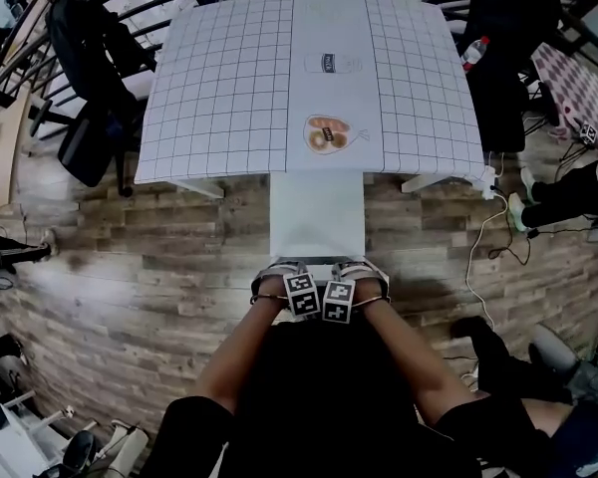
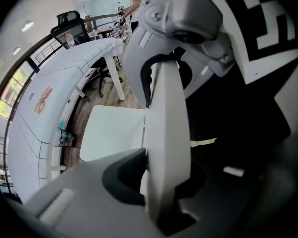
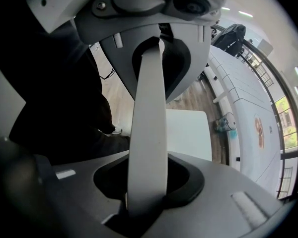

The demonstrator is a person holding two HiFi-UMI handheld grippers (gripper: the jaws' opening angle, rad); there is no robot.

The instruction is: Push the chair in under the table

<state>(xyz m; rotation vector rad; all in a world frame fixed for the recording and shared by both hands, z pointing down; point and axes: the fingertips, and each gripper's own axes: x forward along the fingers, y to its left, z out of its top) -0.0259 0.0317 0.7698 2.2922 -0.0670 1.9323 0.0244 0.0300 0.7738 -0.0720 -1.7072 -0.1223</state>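
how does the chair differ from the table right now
The chair is plain white; the table carries a black grid and two prints. The chair is much narrower than the table. The left gripper and right gripper clamp the chair's backrest; nothing grips the table. Both are mostly white.

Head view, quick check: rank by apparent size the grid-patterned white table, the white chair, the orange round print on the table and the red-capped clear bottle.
1. grid-patterned white table
2. white chair
3. orange round print
4. red-capped clear bottle, a little smaller than the print but farther from the camera, so that pair is unsure.
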